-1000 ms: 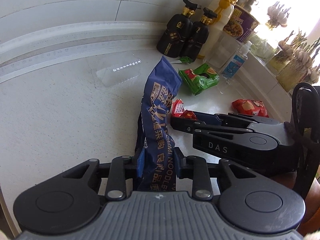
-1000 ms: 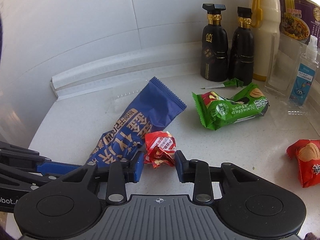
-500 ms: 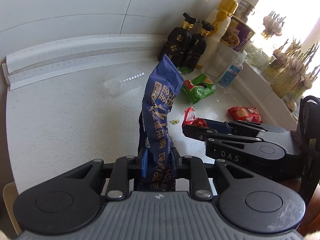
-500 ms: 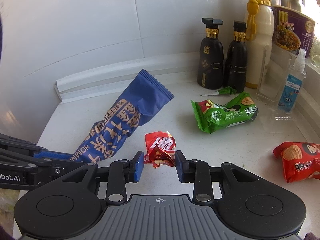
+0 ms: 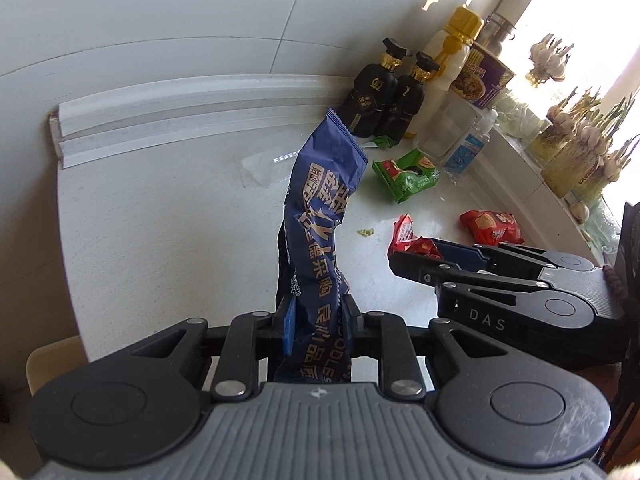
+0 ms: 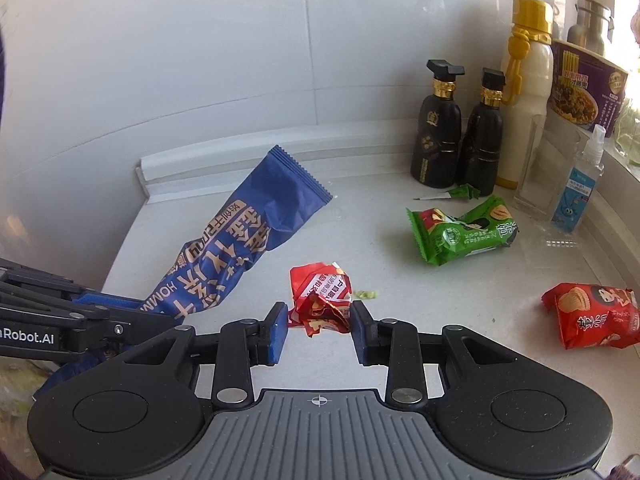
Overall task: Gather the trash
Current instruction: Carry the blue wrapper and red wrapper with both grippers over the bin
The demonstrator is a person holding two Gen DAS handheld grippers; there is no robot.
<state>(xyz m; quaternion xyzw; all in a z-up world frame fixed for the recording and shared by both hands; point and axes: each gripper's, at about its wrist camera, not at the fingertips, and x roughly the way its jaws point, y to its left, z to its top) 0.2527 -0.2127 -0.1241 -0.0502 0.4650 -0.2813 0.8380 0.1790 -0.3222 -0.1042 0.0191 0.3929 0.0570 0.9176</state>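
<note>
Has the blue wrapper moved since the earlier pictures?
Yes. The blue wrapper, clamped in the left gripper, has lifted off the counter: in the right wrist view its top now reaches the white trim at the wall.

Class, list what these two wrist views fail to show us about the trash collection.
- Where the trash goes: no bin in either view.
- Lower end of the blue noodle wrapper: hidden behind the left tool.
- Small print on the crumpled red wrapper in the right tool: too small.
</note>
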